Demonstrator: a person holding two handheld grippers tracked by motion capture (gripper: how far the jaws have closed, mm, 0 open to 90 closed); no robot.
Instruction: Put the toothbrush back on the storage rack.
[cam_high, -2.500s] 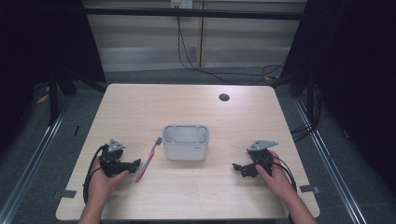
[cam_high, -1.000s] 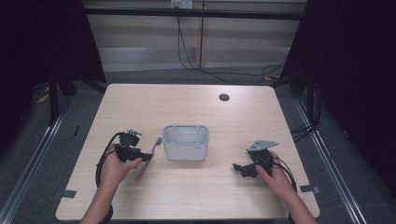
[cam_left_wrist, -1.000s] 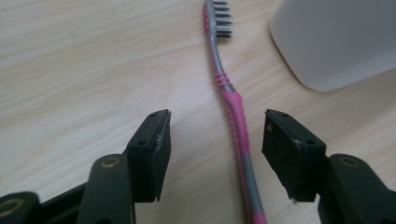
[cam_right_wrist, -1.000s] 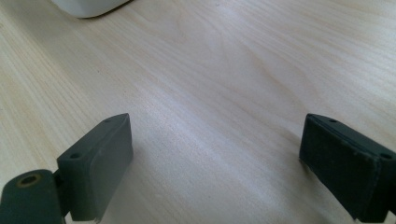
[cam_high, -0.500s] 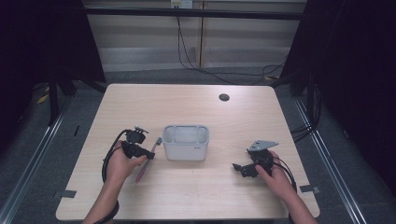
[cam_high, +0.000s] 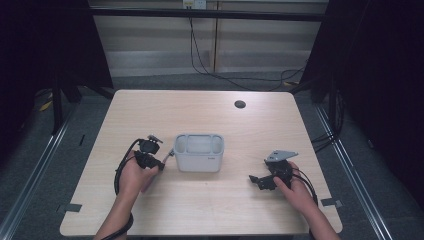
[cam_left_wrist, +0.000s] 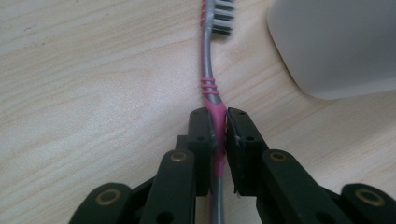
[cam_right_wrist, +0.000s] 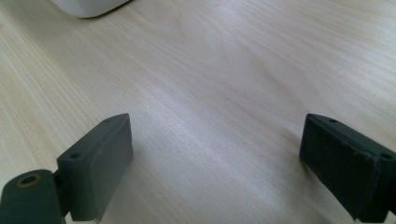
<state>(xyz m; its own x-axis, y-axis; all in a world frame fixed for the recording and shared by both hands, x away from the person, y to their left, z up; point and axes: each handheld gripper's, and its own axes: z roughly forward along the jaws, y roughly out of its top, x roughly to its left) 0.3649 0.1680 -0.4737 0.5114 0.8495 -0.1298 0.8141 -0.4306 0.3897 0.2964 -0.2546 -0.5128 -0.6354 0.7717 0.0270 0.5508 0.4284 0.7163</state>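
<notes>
While clamped: toothbrush (cam_left_wrist: 213, 100) between fingers (cam_left_wrist: 201, 135)

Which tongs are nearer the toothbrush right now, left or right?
Left. The left tongs have just been closing and now pinch the toothbrush at its pink grip, beside the white container. The right tongs rest open on the table, across the container from it.

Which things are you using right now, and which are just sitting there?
In use:
left gripper, closed on the toothbrush
white tub beside it, likely

Just sitting:
right gripper, open, empty
table
black disc
</notes>
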